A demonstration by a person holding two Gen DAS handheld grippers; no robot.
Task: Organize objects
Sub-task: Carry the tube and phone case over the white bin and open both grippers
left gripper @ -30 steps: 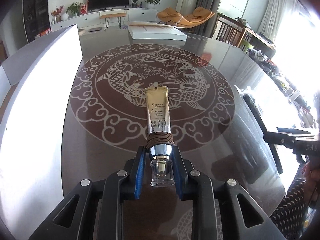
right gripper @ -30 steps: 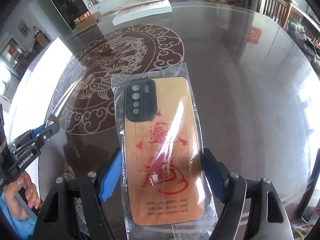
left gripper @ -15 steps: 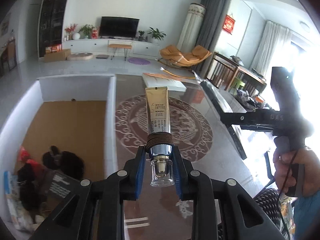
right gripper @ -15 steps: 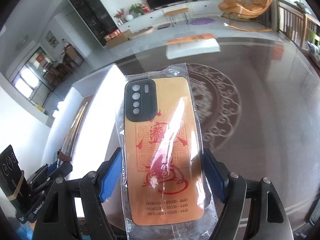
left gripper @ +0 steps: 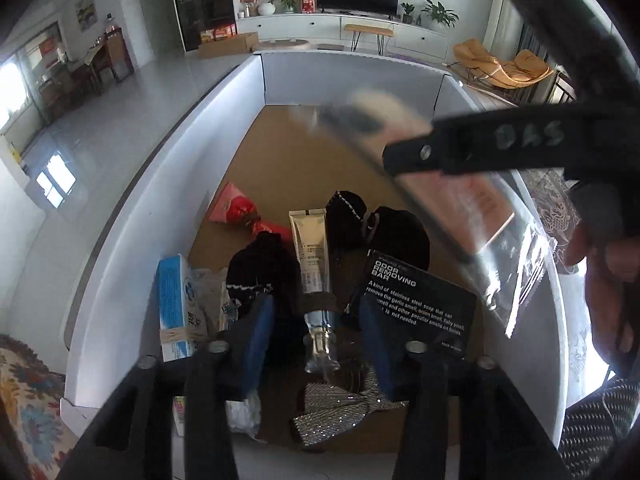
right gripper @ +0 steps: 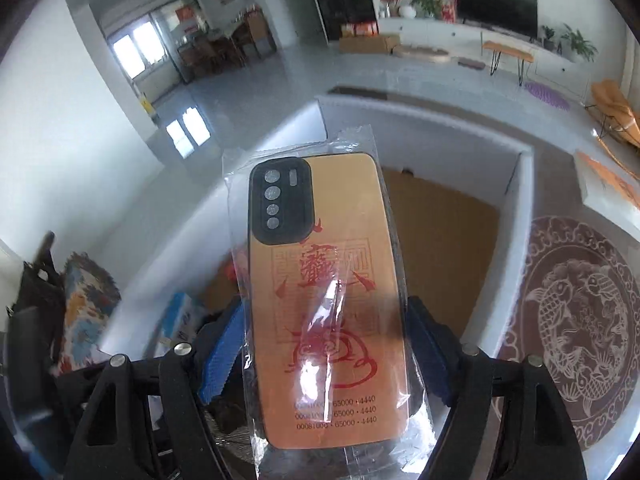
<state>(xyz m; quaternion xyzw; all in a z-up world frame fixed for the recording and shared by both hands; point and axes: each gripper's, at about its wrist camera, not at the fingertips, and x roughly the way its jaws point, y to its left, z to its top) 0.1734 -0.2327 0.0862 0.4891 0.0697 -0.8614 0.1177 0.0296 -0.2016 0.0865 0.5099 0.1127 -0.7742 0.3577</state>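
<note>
Fingers over our white box (left gripper: 168, 168).
Our left gripper (left gripper: 316, 320) has just been opening, releasing the gold tube (left gripper: 314, 264); our right gripper (right gripper: 324, 344) clasps the bagged phone case (right gripper: 324, 288).

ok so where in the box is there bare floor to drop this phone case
The far half of the box floor is bare cardboard, bordered by the far white wall and the red packet. The near end is crowded: blue carton, tube, black pouches, odor bar box.
</note>
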